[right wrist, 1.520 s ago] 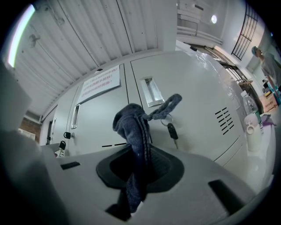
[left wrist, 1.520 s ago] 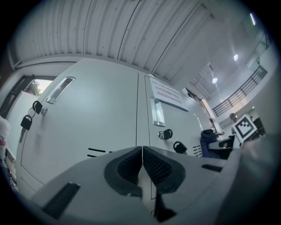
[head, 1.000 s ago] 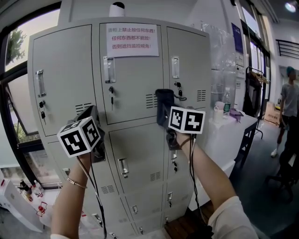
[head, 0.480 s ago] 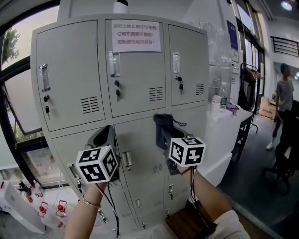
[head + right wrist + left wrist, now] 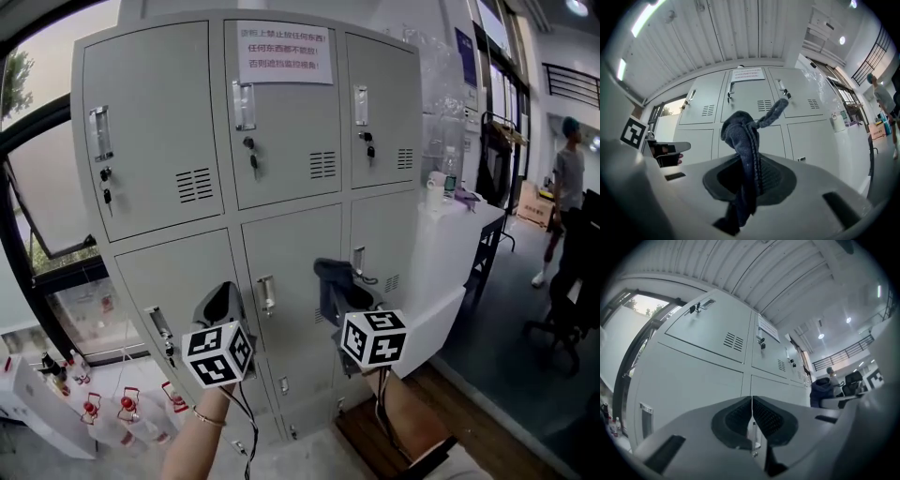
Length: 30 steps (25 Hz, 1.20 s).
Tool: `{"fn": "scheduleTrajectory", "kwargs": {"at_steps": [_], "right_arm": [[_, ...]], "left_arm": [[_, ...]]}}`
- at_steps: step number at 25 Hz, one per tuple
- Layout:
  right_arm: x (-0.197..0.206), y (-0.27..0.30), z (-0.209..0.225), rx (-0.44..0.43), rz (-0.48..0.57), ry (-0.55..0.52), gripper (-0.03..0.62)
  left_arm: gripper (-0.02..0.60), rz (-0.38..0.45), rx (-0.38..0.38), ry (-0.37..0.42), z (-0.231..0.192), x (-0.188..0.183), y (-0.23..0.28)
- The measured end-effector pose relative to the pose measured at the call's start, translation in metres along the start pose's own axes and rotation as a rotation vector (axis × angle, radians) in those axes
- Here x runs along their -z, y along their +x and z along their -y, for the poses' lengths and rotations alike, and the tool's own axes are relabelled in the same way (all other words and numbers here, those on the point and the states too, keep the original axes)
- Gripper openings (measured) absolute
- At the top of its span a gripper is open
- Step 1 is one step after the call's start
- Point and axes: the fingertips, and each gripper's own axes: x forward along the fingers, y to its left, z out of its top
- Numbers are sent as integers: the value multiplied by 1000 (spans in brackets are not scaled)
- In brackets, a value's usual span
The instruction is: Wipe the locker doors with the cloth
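In right tool (image 5: 749, 180), dark cloth (image 5: 740, 136).

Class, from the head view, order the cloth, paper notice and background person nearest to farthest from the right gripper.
1. cloth, held in the right gripper.
2. paper notice, high above it.
3. person, far right, well back.

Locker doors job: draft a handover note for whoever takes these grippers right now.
Right gripper: shut on the dark cloth, bunched above the jaws.
Left gripper: shut, empty, held low beside it.
Lockers: visible doors closed; cloth raised before the middle-row doors, contact unclear.
Done: no wipe marks show, so progress cannot be told.
To do: wipe the doors, minding handles and hanging keys.
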Motion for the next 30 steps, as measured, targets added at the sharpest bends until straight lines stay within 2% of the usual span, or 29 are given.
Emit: {"fn": "scheduleTrajectory", "kwargs": {"at_steps": [5,10,30], "right_arm": [[22,-10,-17,-13,-22,10,49],[27,-11,-20,-24,-18,41,49],[22,7,-9,-66,3,35,40]], "left_arm": [[9,13,-31,-34,-13,10,-20],[9,6,-42,-29,-15,15,-23],[9,6,-38,-32,4,28,1]]}}
